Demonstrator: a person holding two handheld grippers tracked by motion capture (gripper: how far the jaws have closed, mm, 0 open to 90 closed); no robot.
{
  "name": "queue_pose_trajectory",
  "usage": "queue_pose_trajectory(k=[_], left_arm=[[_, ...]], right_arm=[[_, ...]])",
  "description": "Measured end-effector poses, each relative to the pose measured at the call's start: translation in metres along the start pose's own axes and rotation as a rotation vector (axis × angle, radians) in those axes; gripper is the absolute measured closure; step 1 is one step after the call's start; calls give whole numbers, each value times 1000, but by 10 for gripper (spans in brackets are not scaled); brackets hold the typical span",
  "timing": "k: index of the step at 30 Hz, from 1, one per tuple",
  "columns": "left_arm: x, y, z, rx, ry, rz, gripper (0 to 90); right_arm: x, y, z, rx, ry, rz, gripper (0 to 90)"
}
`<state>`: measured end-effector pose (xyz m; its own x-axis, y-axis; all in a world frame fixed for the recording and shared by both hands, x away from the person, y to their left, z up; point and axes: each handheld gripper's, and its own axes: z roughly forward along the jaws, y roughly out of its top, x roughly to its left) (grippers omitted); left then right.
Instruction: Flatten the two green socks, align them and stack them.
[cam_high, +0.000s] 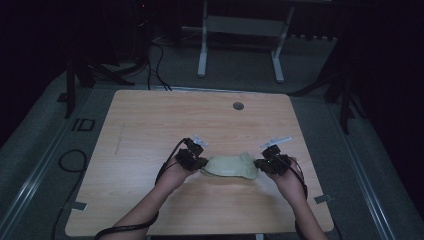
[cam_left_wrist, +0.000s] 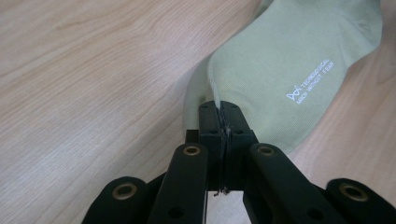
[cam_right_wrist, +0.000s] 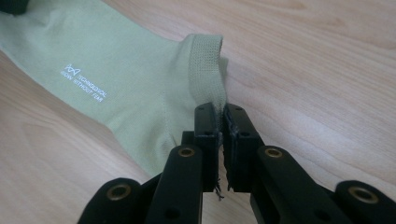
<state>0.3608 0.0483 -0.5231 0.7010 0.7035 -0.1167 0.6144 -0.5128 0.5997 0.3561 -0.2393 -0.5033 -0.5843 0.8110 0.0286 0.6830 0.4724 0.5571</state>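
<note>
Green sock (cam_high: 230, 166), lettering legible solely up close, seemingly touches table (cam_high: 150, 125), clamped by left gripper (cam_left_wrist: 220, 111) and right gripper (cam_right_wrist: 219, 112).

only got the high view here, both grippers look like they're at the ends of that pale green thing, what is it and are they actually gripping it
Observer: It's a pale green sock. The left gripper has its jaws shut on the edge of one end.
Operator: and the right one
Observer: The right gripper is shut on the ribbed cuff, pinching its edge between the pads.
Operator: any marking on it
Observer: Yes, a small white logo with two lines of tiny lettering is printed on the side facing up.
Operator: is it off the table
Observer: Its middle seems to lie flat on the wooden table; whether the pinched ends are lifted I cannot tell.
</note>
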Motion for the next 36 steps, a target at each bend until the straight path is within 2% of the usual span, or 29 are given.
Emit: queue_pose_trajectory(k=[7,9,15,24,26,29,30,31,35,36], left_arm=[[4,-4,14,18,15,-4,883],[5,-6,16,20,7,-13,883],[5,-9,20,39,6,-5,882],[4,-16,17,51,7,-14,882],[2,-17,15,54,22,-6,881],[3,-18,13,56,17,-9,864],[4,-18,11,50,17,-10,814],[4,-18,7,33,24,-17,726],[3,-12,-13,-44,37,-25,729],[0,-10,-17,-61,34,-22,794]], right_arm=[[-4,-5,21,37,-5,23,846],[-5,-7,24,43,-10,23,844],[-7,-11,32,58,3,33,839],[-7,-7,36,64,10,31,832],[-6,-4,38,69,8,28,829],[-4,-1,40,78,11,28,786],[-4,0,40,81,10,25,765],[-3,1,37,75,3,20,742],[0,3,27,45,14,23,744],[4,5,20,24,25,13,768]])
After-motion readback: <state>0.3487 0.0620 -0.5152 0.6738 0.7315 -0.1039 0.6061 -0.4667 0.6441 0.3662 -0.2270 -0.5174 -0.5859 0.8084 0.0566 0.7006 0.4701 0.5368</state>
